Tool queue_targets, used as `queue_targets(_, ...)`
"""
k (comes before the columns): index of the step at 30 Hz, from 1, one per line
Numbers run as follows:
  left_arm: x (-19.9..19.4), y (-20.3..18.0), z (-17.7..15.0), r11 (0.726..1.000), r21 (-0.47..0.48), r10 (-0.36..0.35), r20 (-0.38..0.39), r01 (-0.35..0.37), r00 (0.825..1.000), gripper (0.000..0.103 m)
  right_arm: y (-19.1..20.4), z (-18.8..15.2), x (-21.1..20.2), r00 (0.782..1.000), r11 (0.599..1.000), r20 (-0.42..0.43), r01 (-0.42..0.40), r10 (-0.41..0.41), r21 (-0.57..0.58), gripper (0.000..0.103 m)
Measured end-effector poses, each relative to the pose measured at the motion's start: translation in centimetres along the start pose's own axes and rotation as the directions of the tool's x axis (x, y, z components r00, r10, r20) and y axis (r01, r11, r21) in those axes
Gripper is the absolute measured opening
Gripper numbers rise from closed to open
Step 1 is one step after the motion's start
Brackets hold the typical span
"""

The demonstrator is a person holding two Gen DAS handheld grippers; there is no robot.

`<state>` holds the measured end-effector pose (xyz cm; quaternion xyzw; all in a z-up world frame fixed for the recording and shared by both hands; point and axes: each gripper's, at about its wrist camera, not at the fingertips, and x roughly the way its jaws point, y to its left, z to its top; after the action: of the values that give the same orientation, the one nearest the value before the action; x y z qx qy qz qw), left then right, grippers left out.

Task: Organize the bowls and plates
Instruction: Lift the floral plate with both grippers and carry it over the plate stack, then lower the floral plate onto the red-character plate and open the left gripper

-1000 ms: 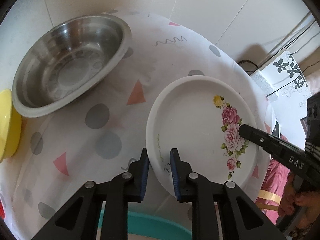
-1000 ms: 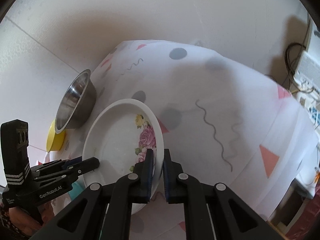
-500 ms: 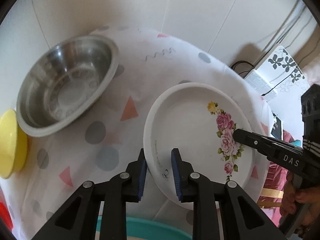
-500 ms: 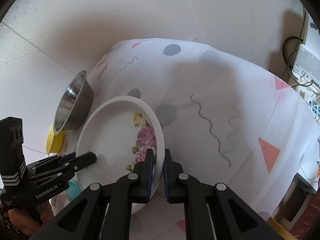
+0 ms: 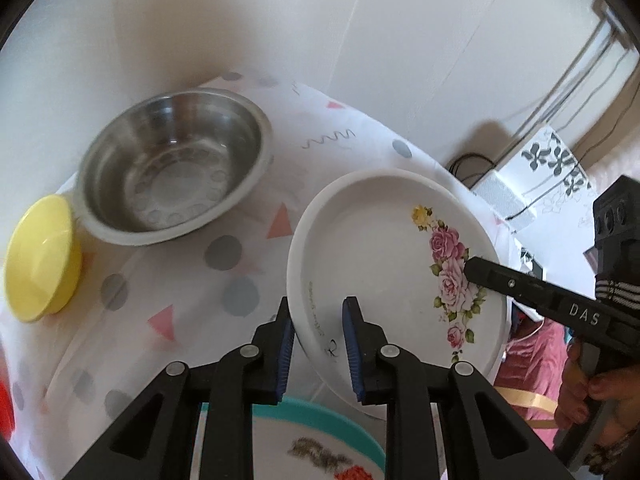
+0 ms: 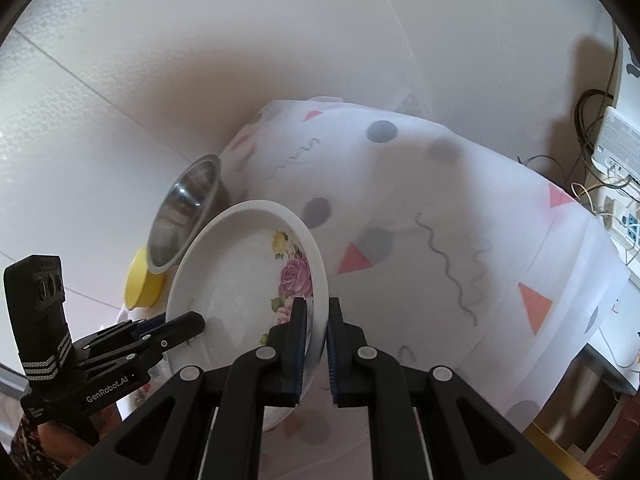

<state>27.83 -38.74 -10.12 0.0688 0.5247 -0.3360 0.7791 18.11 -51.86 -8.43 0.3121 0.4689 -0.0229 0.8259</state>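
A white plate with pink roses (image 5: 384, 248) hangs tilted above the table, held from two sides. My left gripper (image 5: 318, 306) is shut on its near rim, beside some small printed text. My right gripper (image 6: 316, 305) is shut on the opposite rim by the roses (image 6: 296, 276); its finger (image 5: 504, 280) shows in the left wrist view. A steel bowl (image 5: 172, 168) sits at the table's back left beside a yellow bowl (image 5: 38, 256). Both bowls appear small in the right wrist view: the steel bowl (image 6: 184, 216), the yellow bowl (image 6: 140, 284).
A teal-rimmed patterned plate (image 5: 320, 440) lies below the left gripper. The table wears a white cloth (image 6: 440, 208) with dots and triangles and backs onto a white wall. A white device with cables (image 6: 616, 140) stands right of the table. A hand (image 5: 600, 384) holds the right gripper.
Both grippers have risen with the plate between them, so the bowls and the cloth look farther away. More of the teal-rimmed plate shows beneath the left gripper.
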Motion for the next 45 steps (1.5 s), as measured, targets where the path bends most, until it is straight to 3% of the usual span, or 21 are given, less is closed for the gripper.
queue_targets(11,-6.1,3.5,-3.8,0.997,-0.082,0.020,0.085,-0.013,0.996,0.024,5.2,-2.1,-0.8,0.997,0.994,-0.028,-0.073,0.071,-0.086,0.009)
queue_targets(22,-10.2,7.4,-10.8,0.982,-0.176,0.079,0.082,-0.064,0.994,0.024,9.9,-7.3,0.3,0.985,0.978,-0.123,-0.140,0.122,-0.154,0.009)
queue_targets(33,-9.8,9.5,-16.4,0.956,-0.275,0.107,-0.001,-0.103,0.994,0.024,12.5,-11.3,1.8,0.975,0.966,-0.197,-0.144,0.102,-0.214,0.009)
queue_targets(45,-8.8,8.5,-16.6,0.948,-0.283,0.140,-0.052,-0.149,0.989,0.024,11.4,-12.4,3.3,0.965,0.979,-0.258,-0.087,0.037,-0.186,0.009)
